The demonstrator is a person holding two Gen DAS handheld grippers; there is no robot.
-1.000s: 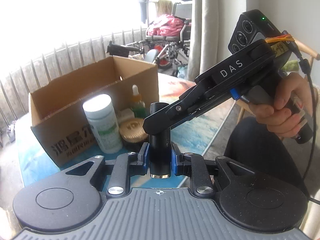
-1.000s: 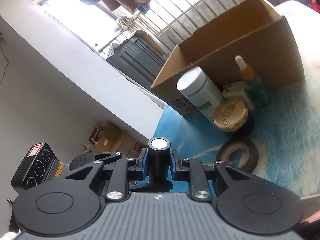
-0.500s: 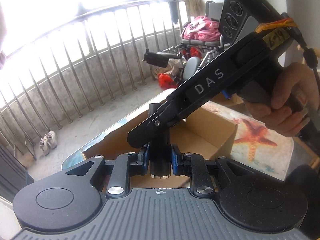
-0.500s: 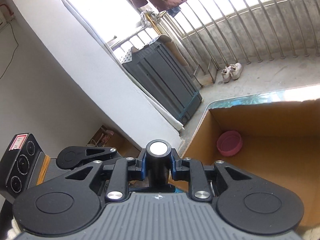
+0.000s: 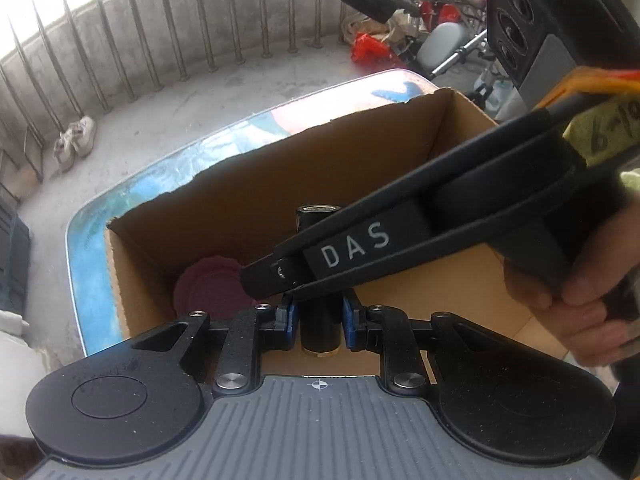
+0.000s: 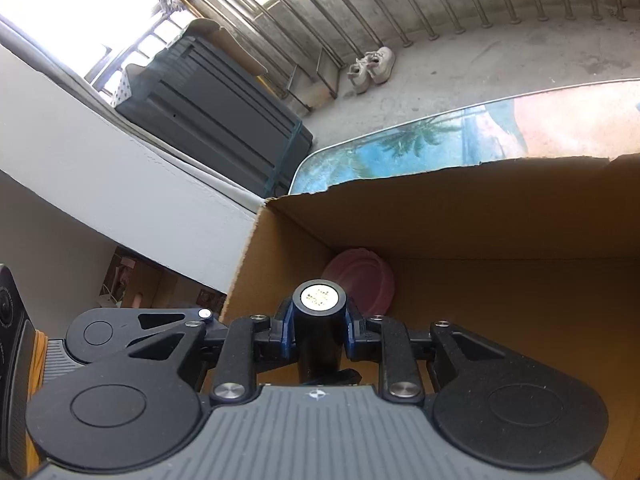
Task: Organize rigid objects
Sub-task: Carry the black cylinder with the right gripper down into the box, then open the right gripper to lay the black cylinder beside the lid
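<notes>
A black cylinder with metal ends (image 5: 320,328) is clamped by both grippers at once. My left gripper (image 5: 319,320) is shut on its lower part. My right gripper (image 6: 319,330) is shut on it too, and its metal end cap (image 6: 319,296) faces the right wrist camera. The right gripper's body (image 5: 420,236) crosses the left wrist view. The cylinder hangs over the open cardboard box (image 5: 248,184), which also shows in the right wrist view (image 6: 460,208). A pink round lid (image 5: 208,288) lies in the box's corner (image 6: 360,280).
The box stands on a blue patterned table (image 5: 92,232) near its rounded edge (image 6: 400,140). Beyond lie a concrete balcony floor with shoes (image 5: 76,140), railings, and a grey cabinet (image 6: 208,108). A wheelchair (image 5: 448,40) stands at the back right.
Both grippers carried the black cylinder from beside the bottles and jar up and over the box rim. The view now looks down into the box, closer to the pink lid.
</notes>
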